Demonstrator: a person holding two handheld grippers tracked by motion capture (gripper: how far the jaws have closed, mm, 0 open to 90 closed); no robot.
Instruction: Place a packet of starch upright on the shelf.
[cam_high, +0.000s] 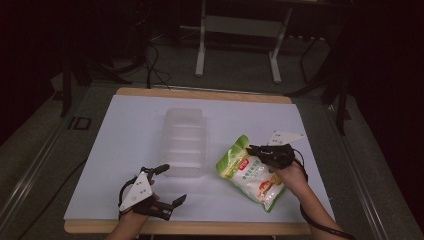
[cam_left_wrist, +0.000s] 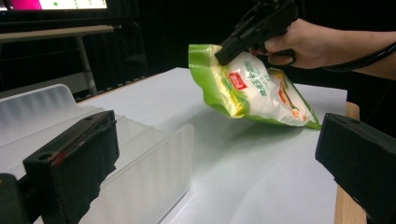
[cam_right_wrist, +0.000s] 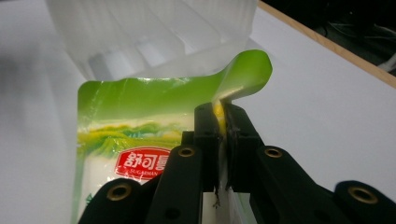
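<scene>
- One green bag (cam_high: 250, 171), right of centre in the high view, is pinched at its upper edge by the right gripper (cam_high: 261, 151).
- The left gripper (cam_high: 171, 184), lower left, stands spread and empty.
- One clear plastic tray (cam_high: 185, 142) lies at the centre.

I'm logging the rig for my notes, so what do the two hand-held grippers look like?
Both are black. The left hand-held gripper carries a grey three-cornered plate with small markings; its jaws are blocky. The right hand-held gripper shows brass-ringed holes and trails a black cable. No sleeves visible.
</scene>
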